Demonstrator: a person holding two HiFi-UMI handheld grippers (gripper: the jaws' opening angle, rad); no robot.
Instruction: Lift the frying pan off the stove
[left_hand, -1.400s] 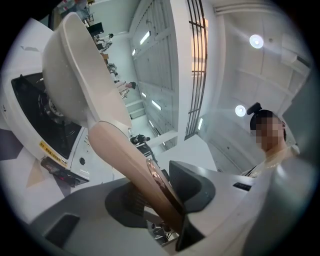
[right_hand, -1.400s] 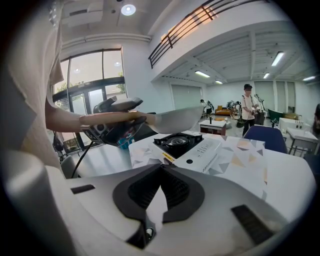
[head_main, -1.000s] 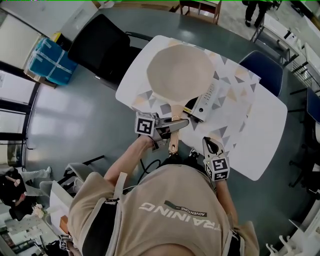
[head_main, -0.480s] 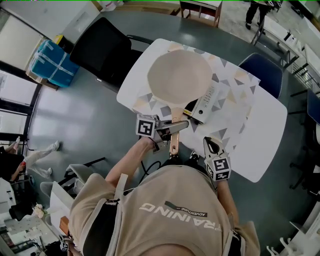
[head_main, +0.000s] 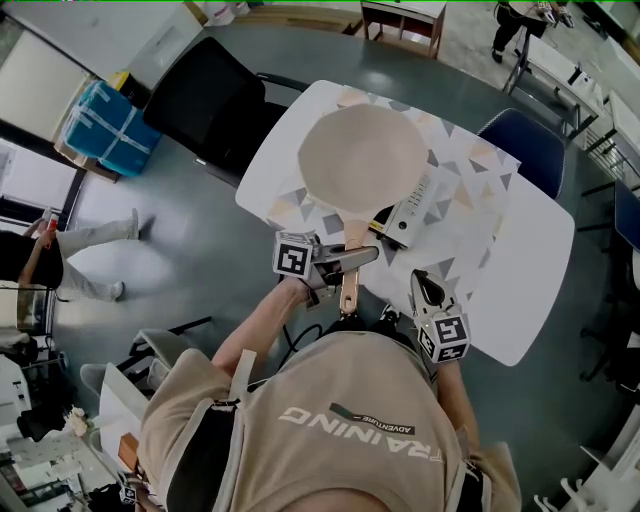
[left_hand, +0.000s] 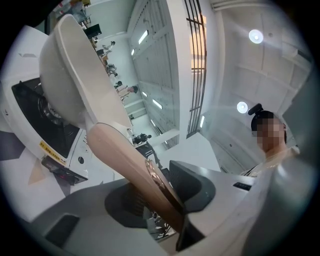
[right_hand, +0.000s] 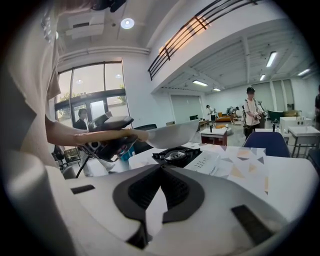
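Observation:
The beige frying pan (head_main: 362, 155) hangs tilted above the portable stove (head_main: 410, 210), whose black burner (right_hand: 176, 155) shows bare under the pan (right_hand: 170, 134) in the right gripper view. My left gripper (head_main: 345, 258) is shut on the pan's wooden handle (left_hand: 125, 155), which runs between its jaws. The pan's bowl (left_hand: 70, 75) stands up at the left of the left gripper view, over the stove (left_hand: 45, 120). My right gripper (head_main: 422, 285) waits at the table's near edge, right of the handle, its tips together with nothing in them.
The white table (head_main: 510, 260) carries a cloth with a triangle pattern. A black chair (head_main: 205, 95) stands at its far left and a blue chair (head_main: 525, 140) at the far right. Blue boxes (head_main: 105, 120) sit on the floor, where a person (head_main: 70, 260) walks.
The pan and my left gripper have drifted slightly right and away. A person has walked into view on the floor at the left. My right gripper has barely moved.

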